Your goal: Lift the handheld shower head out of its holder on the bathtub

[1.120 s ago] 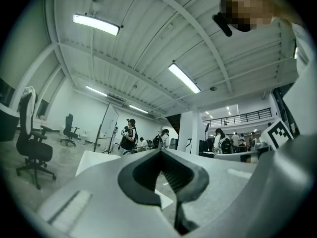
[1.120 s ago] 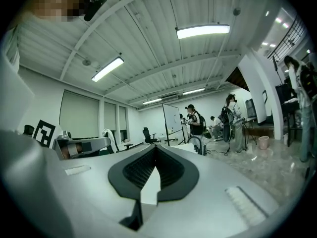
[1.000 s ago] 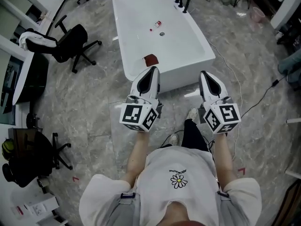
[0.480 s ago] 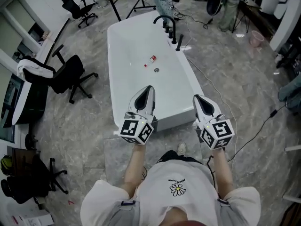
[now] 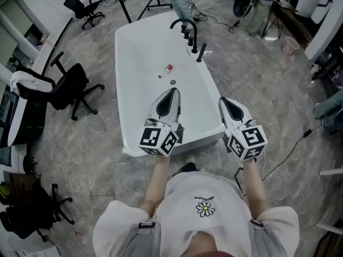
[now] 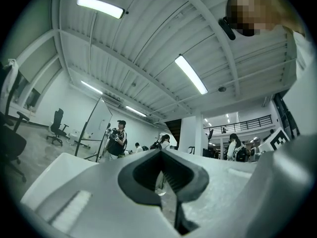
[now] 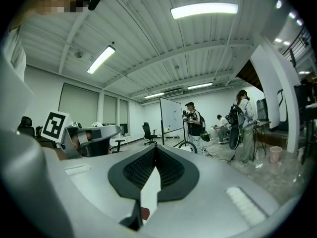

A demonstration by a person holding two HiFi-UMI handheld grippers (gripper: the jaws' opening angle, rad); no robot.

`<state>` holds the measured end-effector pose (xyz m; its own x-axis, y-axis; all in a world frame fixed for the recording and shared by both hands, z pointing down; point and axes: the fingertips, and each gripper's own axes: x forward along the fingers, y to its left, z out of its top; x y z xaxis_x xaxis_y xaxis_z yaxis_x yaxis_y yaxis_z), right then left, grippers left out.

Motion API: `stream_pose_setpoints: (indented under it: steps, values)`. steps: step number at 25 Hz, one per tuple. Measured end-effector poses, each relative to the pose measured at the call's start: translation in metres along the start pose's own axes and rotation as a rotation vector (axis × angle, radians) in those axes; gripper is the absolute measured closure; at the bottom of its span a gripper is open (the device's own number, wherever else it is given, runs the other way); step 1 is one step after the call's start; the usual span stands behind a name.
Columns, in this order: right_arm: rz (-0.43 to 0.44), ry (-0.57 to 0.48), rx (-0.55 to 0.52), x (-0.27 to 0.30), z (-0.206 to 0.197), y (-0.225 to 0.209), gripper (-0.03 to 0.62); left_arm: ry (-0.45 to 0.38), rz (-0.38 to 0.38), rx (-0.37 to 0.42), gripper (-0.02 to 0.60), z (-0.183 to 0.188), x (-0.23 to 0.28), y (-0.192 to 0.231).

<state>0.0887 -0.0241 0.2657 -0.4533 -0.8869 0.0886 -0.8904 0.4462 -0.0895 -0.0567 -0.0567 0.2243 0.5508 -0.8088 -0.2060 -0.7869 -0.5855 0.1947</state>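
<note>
The white bathtub (image 5: 140,47) fills the middle of the head view, its long axis running away from the person, who stands at its near end. Both tools hover over that near end, apart from each other. The left tool (image 5: 172,91) is clenched, its dark pads meeting with only a thin slit below them and nothing between. The right tool (image 5: 223,100) is likewise closed and empty, touching nothing. At the far right rim stands a black arched faucet (image 5: 185,25) with its knobs. Just nearer along that rim the handheld shower head (image 5: 201,52) sits in its holder as a slim black wand leaning slightly, well apart from both tools. It looks rigid, smooth and probably slippery, light in itself, though a hose, if one is attached, may drag on it. The mid-shaft above the holder seems the best place to clamp, after opening a tool just wider than the wand. A small red-and-white bottle (image 5: 166,69) lies on the tub floor.
</note>
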Motion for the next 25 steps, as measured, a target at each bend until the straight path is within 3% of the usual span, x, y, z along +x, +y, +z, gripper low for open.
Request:
stream_pose_setpoints:
  steps: [6,10,16,20,25]
  values:
    - [0.007,-0.041,-0.028,0.058,0.030,-0.025,0.571,-0.022,-0.039,0.045,0.581,0.010,0.042,0.022]
    - [-0.010,-0.064,-0.001,0.102,0.040,-0.040,0.571,-0.033,-0.013,0.042,0.581,0.013,0.059,0.059]
    - [-0.023,-0.017,0.022,0.150,0.026,-0.069,0.571,-0.015,0.009,-0.024,0.581,0.005,0.091,0.092]
    - [-0.009,0.042,0.042,0.184,0.006,-0.092,0.571,0.037,0.013,0.023,0.581,-0.009,0.120,0.093]
    - [-0.028,0.084,0.053,0.234,-0.031,-0.143,0.569,0.084,-0.009,0.012,0.581,-0.051,0.159,0.099]
